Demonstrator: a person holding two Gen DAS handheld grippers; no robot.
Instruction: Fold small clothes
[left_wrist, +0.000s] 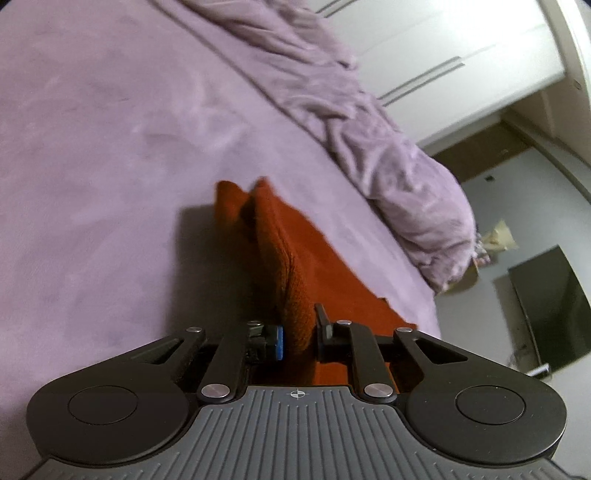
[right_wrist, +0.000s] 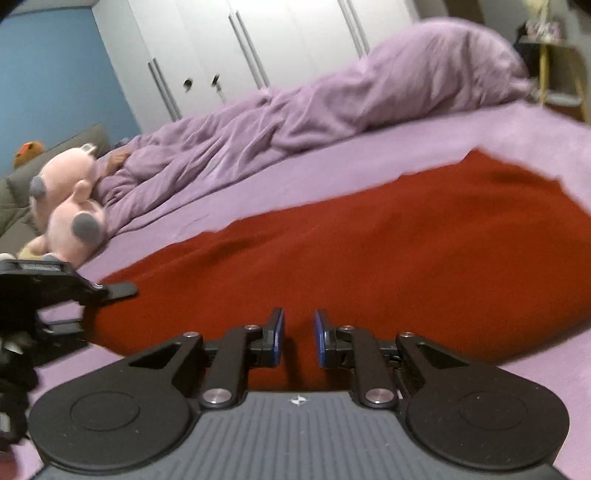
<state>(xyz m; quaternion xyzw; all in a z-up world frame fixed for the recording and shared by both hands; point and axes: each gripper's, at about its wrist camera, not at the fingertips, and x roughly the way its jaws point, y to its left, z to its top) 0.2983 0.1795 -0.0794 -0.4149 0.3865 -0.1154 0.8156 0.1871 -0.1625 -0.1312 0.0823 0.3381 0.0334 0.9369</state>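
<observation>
Now the red garment (right_wrist: 388, 236) lies on the bed (right_wrist: 369, 155), spread over the lilac sheet in the right wrist view, its far edge jagged against the sheet and its near edge reaching under the right gripper (right_wrist: 298, 339); the right gripper's fingers (right_wrist: 277, 338) stand close together with only a narrow gap, and a ridge of the red cloth rises into that gap, pinched between the blue pads; at the left edge of the same view the left gripper (right_wrist: 110, 291) shows as a black shape at the garment's left corner, one finger reaching over the red cloth.

From the left wrist view the left gripper (left_wrist: 299, 338) is clenched on a thick fold of the red garment (left_wrist: 291, 266); the cloth bunches between the blue-padded finger (left_wrist: 279, 341) and the black one opposite, and from there it runs away from the camera as a raised, doubled ridge, casting a shadow on the sheet to its left, with its far end standing in two points; this view is tilted, so the bed (left_wrist: 110, 147) slopes across it.

Beyond the garment a rumpled lilac duvet (right_wrist: 332, 110) is heaped along the far side of the bed; a pink plush toy (right_wrist: 70, 206) sits at the left near the duvet's end; white wardrobe doors (right_wrist: 258, 44) stand behind, beside a blue wall (right_wrist: 48, 81).
</observation>
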